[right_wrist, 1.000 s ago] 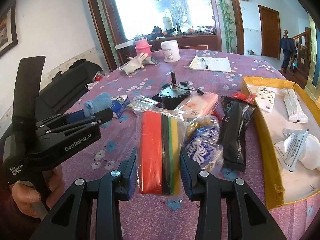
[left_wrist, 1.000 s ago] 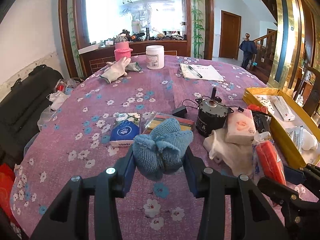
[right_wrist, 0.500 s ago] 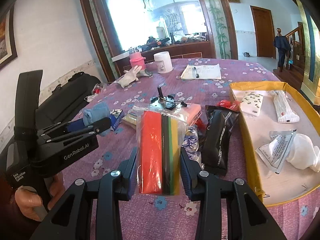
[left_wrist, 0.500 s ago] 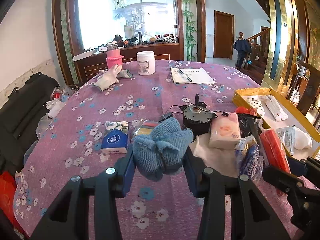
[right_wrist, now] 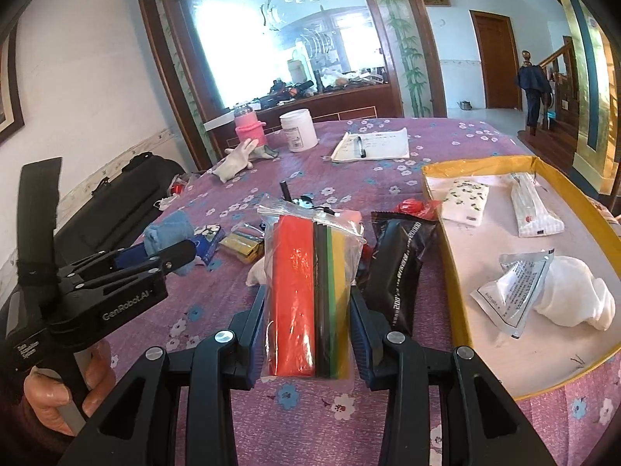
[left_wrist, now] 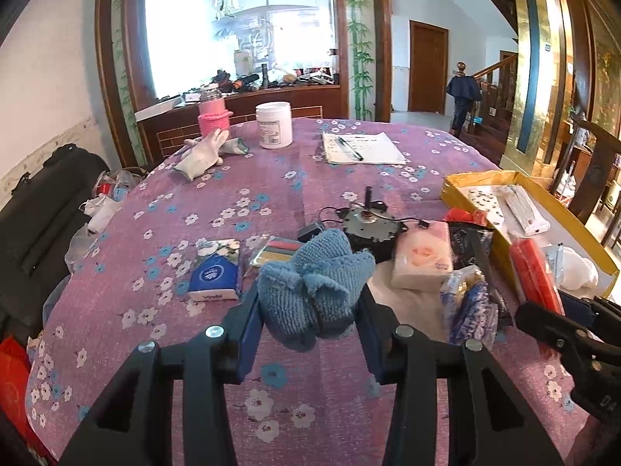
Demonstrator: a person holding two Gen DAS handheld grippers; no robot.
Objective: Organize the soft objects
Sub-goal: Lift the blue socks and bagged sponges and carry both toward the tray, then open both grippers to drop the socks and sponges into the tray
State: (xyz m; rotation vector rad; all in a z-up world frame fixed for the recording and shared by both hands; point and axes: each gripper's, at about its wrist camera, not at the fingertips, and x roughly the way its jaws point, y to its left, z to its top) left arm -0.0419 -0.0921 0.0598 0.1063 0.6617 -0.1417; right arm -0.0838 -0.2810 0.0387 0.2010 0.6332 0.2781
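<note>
My left gripper point(left_wrist: 308, 312) is shut on a bunched blue knitted cloth point(left_wrist: 314, 283), held above the purple flowered tablecloth point(left_wrist: 217, 209). In the right wrist view my right gripper point(right_wrist: 306, 326) is shut on a clear bag of red, black, green and yellow sheets point(right_wrist: 306, 287), lifted off the table. The left gripper point(right_wrist: 170, 256) with the blue cloth point(right_wrist: 167, 231) appears at the left of that view, a hand below it. The bag's red edge point(left_wrist: 533, 272) and the right gripper's body show at the right of the left wrist view.
A yellow-rimmed box point(right_wrist: 454, 291) at the right holds a white cloth point(right_wrist: 574, 299) and packets. On the table lie a blue tissue pack point(left_wrist: 215, 275), pink tissue pack point(left_wrist: 423, 258), black pouch point(right_wrist: 399, 268), motor point(left_wrist: 368, 221), glove point(left_wrist: 202, 155), white jar point(left_wrist: 273, 124), notepad point(left_wrist: 363, 147).
Both grippers have drifted slightly across the table and a little upward with their loads still held. The yellow-rimmed box has come nearer in the right wrist view.
</note>
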